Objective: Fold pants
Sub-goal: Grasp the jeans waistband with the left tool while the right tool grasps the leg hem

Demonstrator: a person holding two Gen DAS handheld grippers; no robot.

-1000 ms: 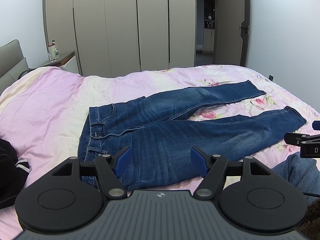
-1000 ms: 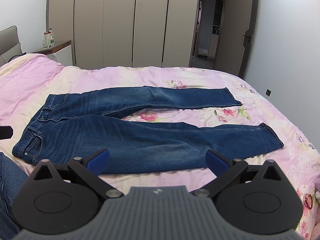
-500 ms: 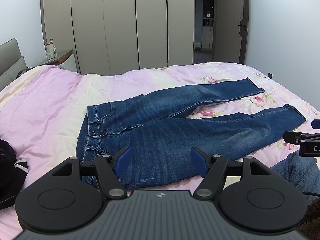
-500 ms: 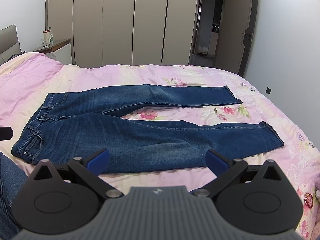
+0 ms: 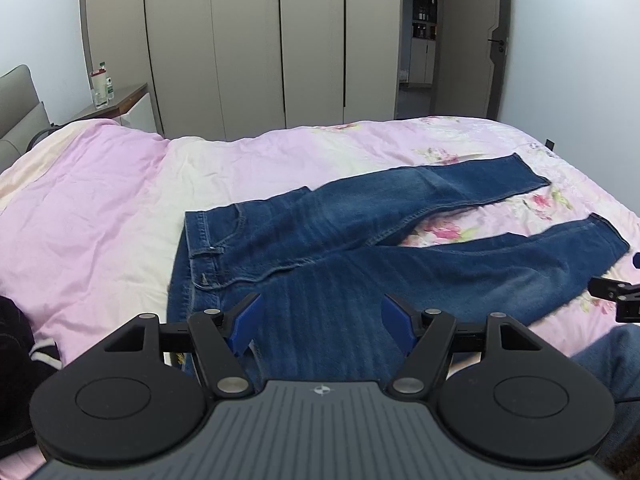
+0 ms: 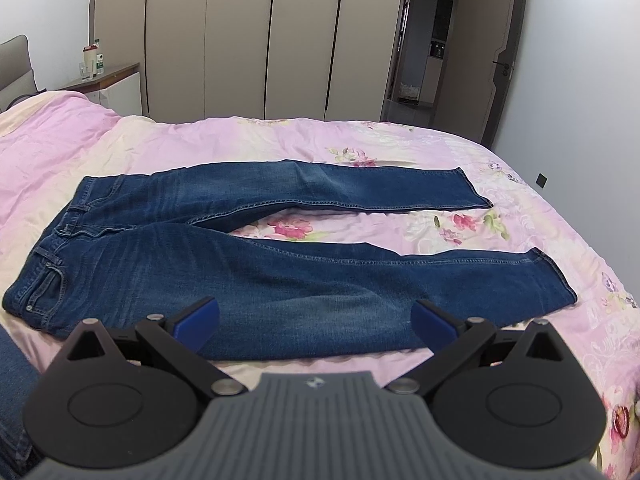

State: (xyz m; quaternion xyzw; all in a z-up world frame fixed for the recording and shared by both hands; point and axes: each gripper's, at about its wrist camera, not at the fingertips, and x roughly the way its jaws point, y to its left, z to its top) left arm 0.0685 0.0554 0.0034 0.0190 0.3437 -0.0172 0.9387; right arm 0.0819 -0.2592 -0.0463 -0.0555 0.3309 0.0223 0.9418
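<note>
Blue denim pants [image 5: 360,248] [image 6: 256,268] lie spread flat on the pink bed, waistband at the left and both legs splayed apart to the right. My left gripper [image 5: 322,318] hovers open over the near hip and thigh, nothing between its blue pads. My right gripper [image 6: 316,320] is open above the near edge of the closer leg, holding nothing. In the left wrist view, a black part of the right gripper [image 5: 616,294] pokes in at the right edge, near the cuff of the closer leg.
A pink floral duvet [image 6: 520,216] covers the bed. Dark clothing [image 5: 16,364] lies at the left near edge. A person's denim-clad leg [image 5: 608,360] is at the lower right. A nightstand with bottles [image 5: 116,98], wardrobe doors [image 6: 240,40] and an open doorway [image 6: 424,52] stand behind.
Both grippers have moved slightly forward toward the pants, which now appear a bit larger and lower. The pants have not moved and both grippers stay open.
</note>
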